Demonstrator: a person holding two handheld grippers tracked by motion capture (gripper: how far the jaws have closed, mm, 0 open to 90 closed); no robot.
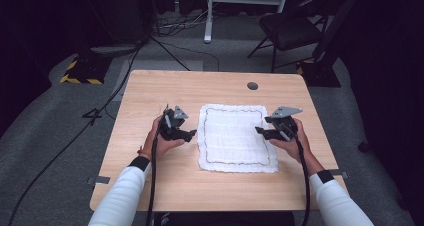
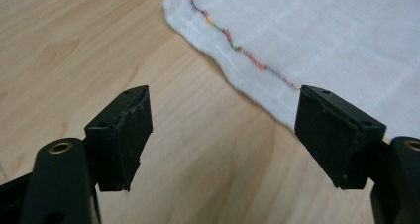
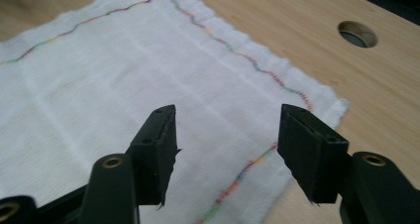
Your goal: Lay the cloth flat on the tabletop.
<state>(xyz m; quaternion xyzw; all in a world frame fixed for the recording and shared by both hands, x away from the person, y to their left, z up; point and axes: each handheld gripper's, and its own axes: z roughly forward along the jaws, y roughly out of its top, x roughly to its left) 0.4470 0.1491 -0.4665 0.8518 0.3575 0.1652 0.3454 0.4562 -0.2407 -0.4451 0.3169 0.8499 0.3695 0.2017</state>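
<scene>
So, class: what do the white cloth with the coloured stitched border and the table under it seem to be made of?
White cloth with the coloured stitched border: apparently thin woven cotton, matte; fine weave, faint creases and fuzzy edges show. Light table: wood or wood-look laminate, smooth with a slight sheen; pale grain lines show, but which of the two is unclear.

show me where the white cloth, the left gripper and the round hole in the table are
white cloth (image 1: 235, 136), high view, its middle.
left gripper (image 1: 192, 134), high view, between its fingertips.
round hole (image 1: 252, 86), high view, its centre.
</scene>
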